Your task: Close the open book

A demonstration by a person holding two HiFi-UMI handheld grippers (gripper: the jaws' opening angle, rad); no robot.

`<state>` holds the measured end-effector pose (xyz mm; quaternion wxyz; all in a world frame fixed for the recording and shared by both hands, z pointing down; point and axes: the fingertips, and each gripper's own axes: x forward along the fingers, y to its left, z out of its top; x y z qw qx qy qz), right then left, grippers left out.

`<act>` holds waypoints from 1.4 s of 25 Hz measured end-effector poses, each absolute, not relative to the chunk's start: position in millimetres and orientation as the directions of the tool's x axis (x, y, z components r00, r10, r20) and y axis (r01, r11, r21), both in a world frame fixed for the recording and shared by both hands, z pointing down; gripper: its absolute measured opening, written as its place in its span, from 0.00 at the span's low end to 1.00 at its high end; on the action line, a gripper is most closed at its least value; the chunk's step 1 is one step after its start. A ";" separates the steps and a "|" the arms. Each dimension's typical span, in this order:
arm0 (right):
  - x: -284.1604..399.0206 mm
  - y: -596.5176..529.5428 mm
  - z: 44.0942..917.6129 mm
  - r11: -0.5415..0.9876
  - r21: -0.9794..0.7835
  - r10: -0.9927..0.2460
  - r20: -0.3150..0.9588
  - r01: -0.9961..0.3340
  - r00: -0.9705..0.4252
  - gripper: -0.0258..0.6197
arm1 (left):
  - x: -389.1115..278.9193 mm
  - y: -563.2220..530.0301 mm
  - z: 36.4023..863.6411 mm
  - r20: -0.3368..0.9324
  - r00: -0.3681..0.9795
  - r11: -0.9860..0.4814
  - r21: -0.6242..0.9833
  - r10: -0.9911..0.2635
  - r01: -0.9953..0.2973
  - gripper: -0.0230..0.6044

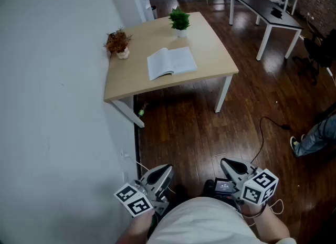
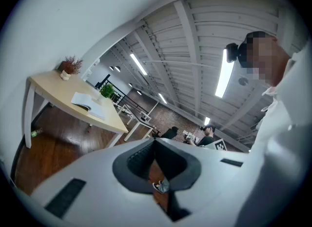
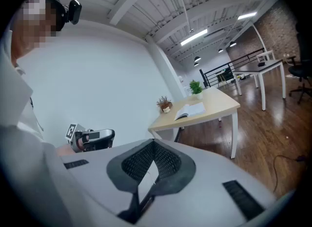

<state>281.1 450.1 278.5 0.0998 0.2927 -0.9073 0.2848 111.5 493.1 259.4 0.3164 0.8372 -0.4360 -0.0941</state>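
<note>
Down at our waist, left gripper (image 1: pixel 167 169) and right gripper (image 1: pixel 227 161) sit pinched closed, empty. Open book (image 1: pixel 171 62) lies well apart at twelve o'clock on the table (image 1: pixel 215 54), spine running twelve-to-six; our left's slightly nearer.

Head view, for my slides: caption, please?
Open book on a wooden table; left gripper and right gripper shut, far from it.

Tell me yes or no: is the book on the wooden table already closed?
No, the book lies open on the table with its pages facing up.
</note>
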 end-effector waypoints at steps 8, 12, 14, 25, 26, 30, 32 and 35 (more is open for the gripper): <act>262.8 434.6 276.3 0.659 -0.428 -0.509 0.352 -0.618 -0.786 0.04 | 76.0 485.5 258.2 0.105 0.585 -0.417 0.602 -0.804 -0.681 0.03; 254.4 431.3 279.1 0.637 -0.424 -0.532 0.362 -0.644 -0.765 0.04 | 62.9 489.2 263.3 0.112 0.594 -0.417 0.609 -0.796 -0.674 0.03; 247.4 430.8 280.2 0.630 -0.422 -0.542 0.362 -0.652 -0.758 0.04 | 54.0 491.9 266.5 0.118 0.600 -0.419 0.610 -0.791 -0.672 0.03; 217.8 433.2 287.1 0.591 -0.418 -0.589 0.362 -0.690 -0.723 0.04 | 22.7 497.8 286.0 0.153 0.642 -0.428 0.628 -0.752 -0.650 0.03; 217.8 431.6 288.4 0.587 -0.420 -0.590 0.364 -0.692 -0.721 0.04 | 22.2 496.2 286.7 0.153 0.643 -0.427 0.630 -0.750 -0.648 0.03; 219.8 414.4 291.7 0.575 -0.425 -0.600 0.362 -0.699 -0.714 0.04 | 21.5 481.8 290.9 0.158 0.641 -0.415 0.642 -0.752 -0.645 0.03; 219.3 399.6 295.9 0.573 -0.430 -0.601 0.358 -0.697 -0.715 0.04 | 21.8 470.2 292.6 0.158 0.638 -0.412 0.642 -0.753 -0.646 0.03; 216.6 370.1 304.0 0.582 -0.438 -0.591 0.352 -0.686 -0.726 0.04 | 23.3 446.8 293.9 0.164 0.629 -0.409 0.632 -0.760 -0.658 0.03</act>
